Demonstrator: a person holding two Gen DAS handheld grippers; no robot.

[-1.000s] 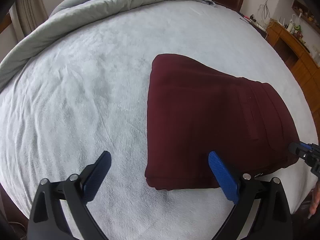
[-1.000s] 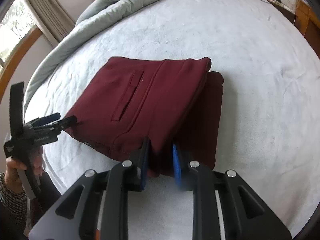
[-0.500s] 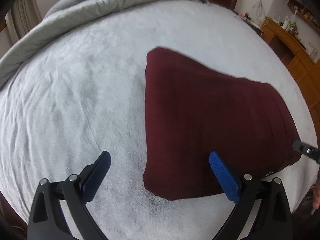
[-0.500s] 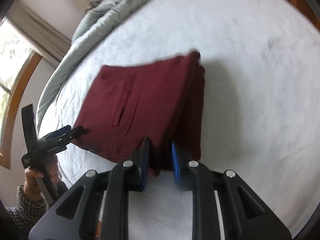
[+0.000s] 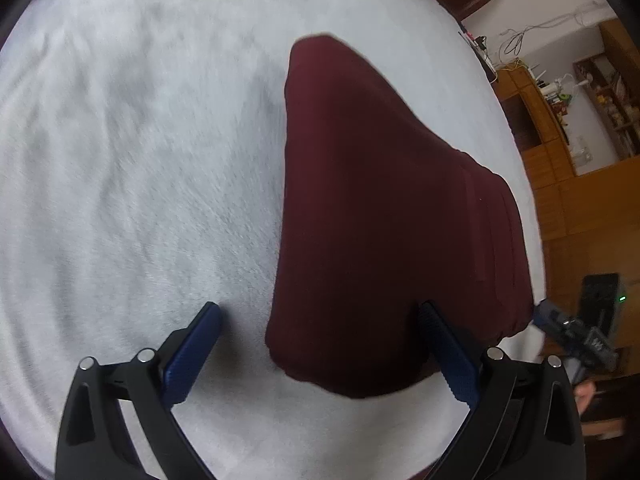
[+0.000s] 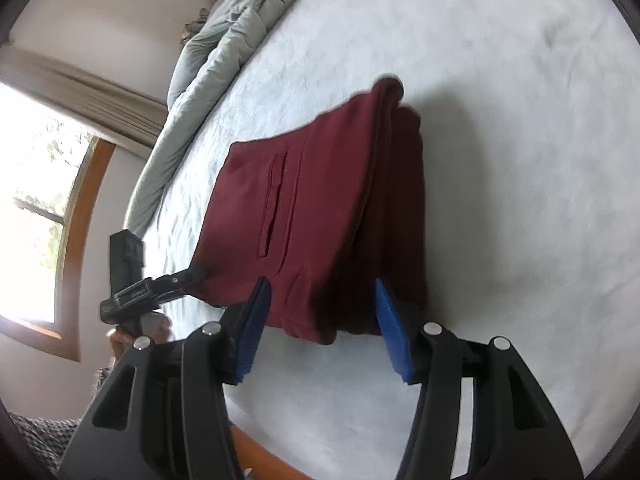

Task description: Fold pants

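The maroon pants [image 5: 384, 216] lie folded into a compact stack on the white bed cover [image 5: 140, 160]. In the right wrist view the pants [image 6: 312, 208] show a pocket slit on top and stacked layers at the right edge. My left gripper [image 5: 320, 324] is open and empty, its blue pads either side of the pants' near corner. My right gripper [image 6: 322, 294] is open and empty, its pads straddling the near edge of the stack. The left gripper also shows in the right wrist view [image 6: 192, 274], at the pants' left corner.
A grey duvet [image 6: 224, 60] is bunched along the far side of the bed. Wooden cabinets [image 5: 580, 160] stand right of the bed, a window [image 6: 36, 220] on the other side. The bed's near edge [image 6: 256, 448] is just below my right gripper.
My right gripper was shut on the pants' near edge and has opened, letting it go. Both grippers have tilted and both views have rotated.
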